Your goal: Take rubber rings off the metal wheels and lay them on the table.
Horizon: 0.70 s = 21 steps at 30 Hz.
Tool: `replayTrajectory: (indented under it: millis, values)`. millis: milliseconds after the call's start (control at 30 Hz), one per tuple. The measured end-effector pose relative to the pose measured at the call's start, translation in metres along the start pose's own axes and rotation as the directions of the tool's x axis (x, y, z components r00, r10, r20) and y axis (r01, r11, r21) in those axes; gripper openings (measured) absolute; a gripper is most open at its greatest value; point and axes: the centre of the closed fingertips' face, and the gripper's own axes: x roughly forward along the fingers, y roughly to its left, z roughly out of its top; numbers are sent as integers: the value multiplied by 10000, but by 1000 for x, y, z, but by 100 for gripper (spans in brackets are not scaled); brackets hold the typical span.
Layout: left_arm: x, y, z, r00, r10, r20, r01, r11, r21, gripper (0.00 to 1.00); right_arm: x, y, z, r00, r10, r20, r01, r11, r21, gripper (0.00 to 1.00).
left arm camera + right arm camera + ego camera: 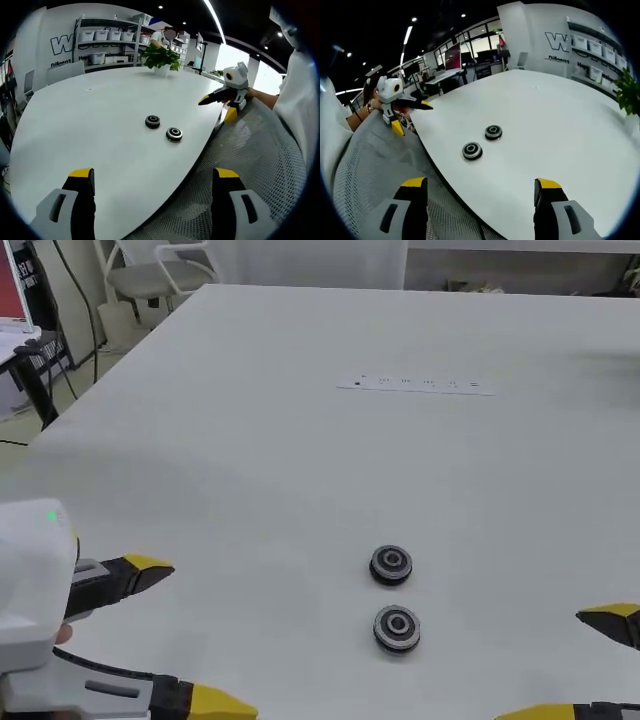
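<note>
**Two open grippers wait either side of two small wheels, rings still on**

In the head view, a wide white table [300, 420] runs from the bottom edge to the top of the frame. Two small metal wheels sit flat on it, just right of centre in the lower part. The near wheel [397, 628] lies just below the far wheel [391, 564]; they are close together but not touching. Each has a pale metal hub inside a dark outer band, which looks to be the rubber ring, still in place. No loose ring lies on the table.

The left gripper [210, 638] enters from the lower left corner, its yellow-tipped jaws spread wide and empty. The right gripper [540, 666] enters from the lower right corner, also spread and holding nothing. Both are well apart from the wheels, one on each side.

The task appears to be at its start, in the approach. The next move likely calls for one gripper to close on a wheel and steady it. The other would then catch the ring's edge and peel it off. The band is thin, so that pinch needs care.
</note>
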Motion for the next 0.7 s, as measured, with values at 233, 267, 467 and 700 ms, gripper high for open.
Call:
replayTrajectory:
  millis: [233,267,467,700]
  values:
    - [0,-1,0,10000,-58,-10,58,10000,16,97,0,-1,-1,10000,-48,-40,48,10000,12,87]
    - [0,-1,0,10000,-68,-2,68,10000,15,97,0,-2,-1,10000,-65,-44,65,10000,9,87]
    - [1,-3,0,9999,-160,-1,160,9999,66,97,-1,-3,0,9999,-153,0,153,9999,81,87]
    - [1,-5,1,9995,-317,15,317,9993,194,96,-2,-5,1,9996,-271,87,269,9995,187,87]
